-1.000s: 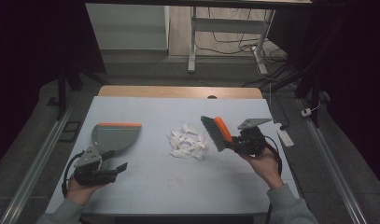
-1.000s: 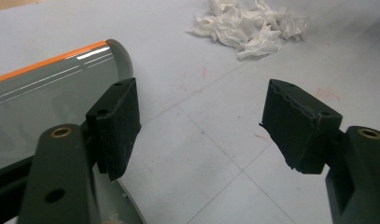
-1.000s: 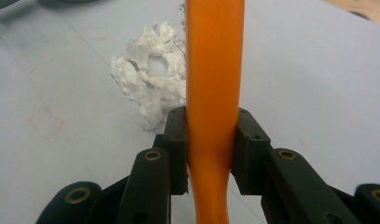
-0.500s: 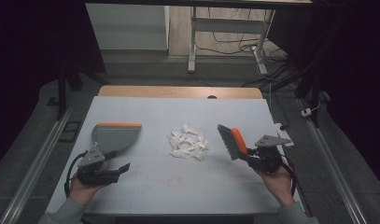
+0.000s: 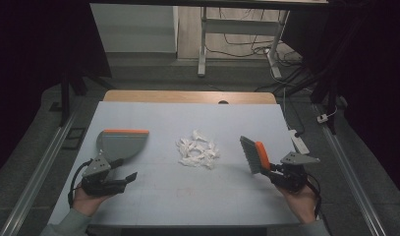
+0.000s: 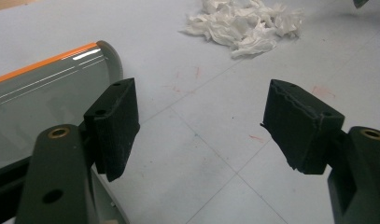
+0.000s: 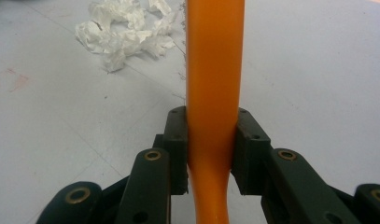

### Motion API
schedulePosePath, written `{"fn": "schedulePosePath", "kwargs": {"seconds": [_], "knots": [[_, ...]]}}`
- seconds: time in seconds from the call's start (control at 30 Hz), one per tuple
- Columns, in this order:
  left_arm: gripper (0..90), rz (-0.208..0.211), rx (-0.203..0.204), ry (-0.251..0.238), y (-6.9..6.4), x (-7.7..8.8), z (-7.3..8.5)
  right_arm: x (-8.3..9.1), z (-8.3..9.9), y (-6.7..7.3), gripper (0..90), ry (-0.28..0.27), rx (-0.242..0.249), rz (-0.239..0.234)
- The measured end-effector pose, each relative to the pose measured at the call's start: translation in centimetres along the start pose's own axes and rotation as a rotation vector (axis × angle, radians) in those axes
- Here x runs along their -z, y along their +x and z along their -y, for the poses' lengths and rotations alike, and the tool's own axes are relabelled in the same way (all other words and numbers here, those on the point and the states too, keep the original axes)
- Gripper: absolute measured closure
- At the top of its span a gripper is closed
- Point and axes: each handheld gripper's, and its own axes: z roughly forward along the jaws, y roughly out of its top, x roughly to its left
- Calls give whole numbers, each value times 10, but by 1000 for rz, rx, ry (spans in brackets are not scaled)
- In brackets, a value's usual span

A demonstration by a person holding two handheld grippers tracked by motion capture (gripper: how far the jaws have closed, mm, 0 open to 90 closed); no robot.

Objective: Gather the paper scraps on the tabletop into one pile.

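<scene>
Orange plastic marks the brush that the right gripper clamps by its handle; in the right gripper view the jaws press on both sides of the orange handle, clenched tight on it. Against the frame of a second ago, this gripper has travelled from just beside the paper scraps out toward 4 o'clock of them and sunk lower. The brush now stands well apart from the pile, bristles facing it, at about 3 o'clock of the scraps on the pale blue table (a grey plate rides on top of the gripper).

The left gripper has kept its place near the table's 8 o'clock corner. Its jaws stand wide apart, released, with nothing between them; the left gripper view shows bare table in the gap. The dustpan, grey with an orange lip, lies just beyond this gripper at 9 o'clock of the scraps, where it lay before. Its rim passes beside the left jaw in the left gripper view.

The crumpled white scraps sit unmoved at the table's middle, between dustpan and brush.
</scene>
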Motion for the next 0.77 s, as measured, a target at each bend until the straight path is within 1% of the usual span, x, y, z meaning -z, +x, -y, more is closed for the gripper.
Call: {"fn": "schedulePosePath", "kwargs": {"seconds": [0.3,0.43,0.77], "knots": [[269,-5,-4,2,-2,0,1,-1,-2,3,696,-12,7,-4],[269,-6,-3,-2,-2,1,1,-1,-4,5,696,-20,19,-11],[269,-6,-4,-6,-2,2,1,2,-4,5,696,-30,16,-8]]}}
